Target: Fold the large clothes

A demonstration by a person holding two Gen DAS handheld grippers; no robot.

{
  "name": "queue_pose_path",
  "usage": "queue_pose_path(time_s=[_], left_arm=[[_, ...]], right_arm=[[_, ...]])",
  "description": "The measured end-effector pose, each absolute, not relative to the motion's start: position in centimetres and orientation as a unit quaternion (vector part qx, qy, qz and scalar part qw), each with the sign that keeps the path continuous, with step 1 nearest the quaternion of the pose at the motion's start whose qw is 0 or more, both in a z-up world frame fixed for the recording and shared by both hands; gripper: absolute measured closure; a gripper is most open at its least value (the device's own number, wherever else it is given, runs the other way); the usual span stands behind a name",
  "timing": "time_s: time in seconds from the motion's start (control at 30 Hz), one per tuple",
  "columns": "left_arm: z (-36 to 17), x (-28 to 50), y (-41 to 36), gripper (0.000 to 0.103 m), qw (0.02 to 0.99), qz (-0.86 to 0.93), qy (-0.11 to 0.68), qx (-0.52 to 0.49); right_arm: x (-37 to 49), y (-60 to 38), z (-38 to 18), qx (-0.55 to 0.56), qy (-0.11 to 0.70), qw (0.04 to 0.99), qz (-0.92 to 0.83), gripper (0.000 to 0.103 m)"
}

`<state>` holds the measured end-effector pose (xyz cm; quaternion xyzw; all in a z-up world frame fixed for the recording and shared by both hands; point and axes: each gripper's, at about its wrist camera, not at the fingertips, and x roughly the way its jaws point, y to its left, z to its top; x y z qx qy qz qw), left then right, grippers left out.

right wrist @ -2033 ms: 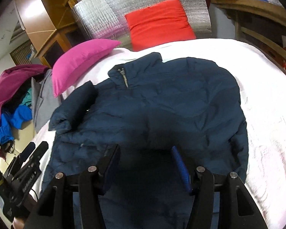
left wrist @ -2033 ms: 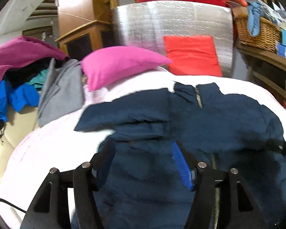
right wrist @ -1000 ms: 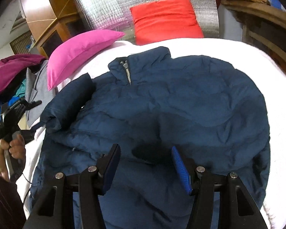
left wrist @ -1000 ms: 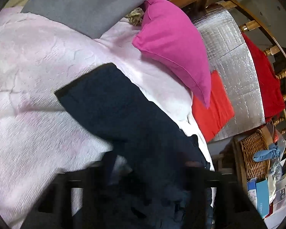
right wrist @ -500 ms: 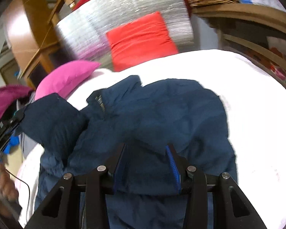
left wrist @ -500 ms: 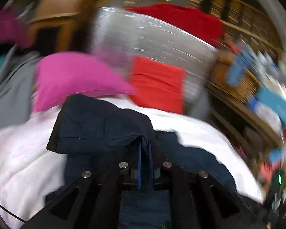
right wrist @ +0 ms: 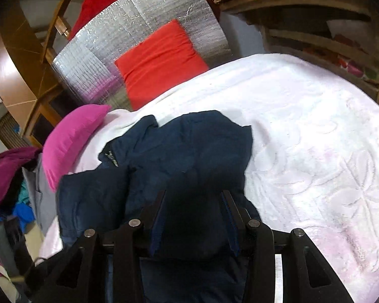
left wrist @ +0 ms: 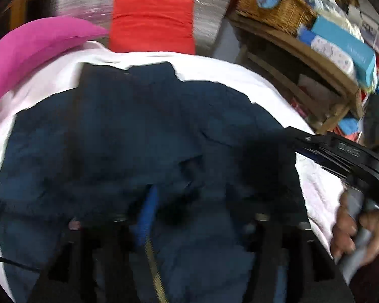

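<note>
A navy puffer jacket (left wrist: pixel 139 136) lies on the white bed cover (left wrist: pixel 240 73), its sides folded in over its middle. My left gripper (left wrist: pixel 189 202) is open just above the jacket's front, near the zip; this view is blurred. My right gripper (right wrist: pixel 193 209) is shut on a thick fold of the jacket (right wrist: pixel 189 156) and holds it over the jacket's body. The right gripper also shows at the right of the left wrist view (left wrist: pixel 341 151), held in a hand.
A pink pillow (right wrist: pixel 70 136) and a red cushion (right wrist: pixel 159 58) lie at the bed's head against a silver foil panel (right wrist: pixel 144 25). A pile of clothes (right wrist: pixel 10 176) lies at the left. Wooden shelves with a wicker basket (left wrist: pixel 273 7) stand at the right.
My left gripper has let go of the left sleeve, which now lies across the jacket's front. My right gripper has closed on the right side and carried it inward over the body.
</note>
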<state>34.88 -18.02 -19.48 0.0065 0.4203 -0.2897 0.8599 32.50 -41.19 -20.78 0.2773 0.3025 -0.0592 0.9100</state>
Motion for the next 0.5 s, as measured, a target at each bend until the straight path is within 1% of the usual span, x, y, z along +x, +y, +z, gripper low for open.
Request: queue_pose_path(time_s=[0.13,0.17,0.23,0.27,0.3,0.37,0.47,0.5], left_arm=[[-16.4,34.0,-11.7,0.030,0.882,-0.264,0.388,-0.048],[-15.8,34.1,-9.4,0.028,0.893,-0.242,0.372,-0.068],[-15.4,34.7,-5.5,0.027,0.915,-0.178,0.348,-0.098],[-15.6,34.9,-4.2,0.027,0.920,-0.154,0.345,-0.105],[-16.1,35.6,-2.7,0.027,0.923,-0.123,0.347,-0.116],[-17.4,36.7,-1.0,0.028,0.920,-0.089,0.360,-0.129],[-19.1,38.2,-0.9,0.030,0.911,-0.058,0.389,-0.126],[-19.5,38.6,-1.0,0.035,0.909,-0.059,0.393,-0.127]], right_arm=[[32.8,-39.7,-20.5,0.265,0.300,0.916,-0.038,0.058],[32.9,-39.2,-20.5,0.260,0.300,0.917,-0.029,0.058],[33.0,-37.7,-20.4,0.246,0.301,0.921,-0.007,0.057],[33.2,-36.7,-20.3,0.235,0.303,0.924,0.007,0.052],[33.3,-35.7,-20.3,0.224,0.305,0.926,0.018,0.045],[33.5,-33.6,-20.2,0.195,0.301,0.933,0.036,0.036],[33.9,-30.3,-19.9,0.140,0.294,0.943,0.063,0.030],[34.3,-29.1,-20.0,0.123,0.297,0.944,0.073,0.027]])
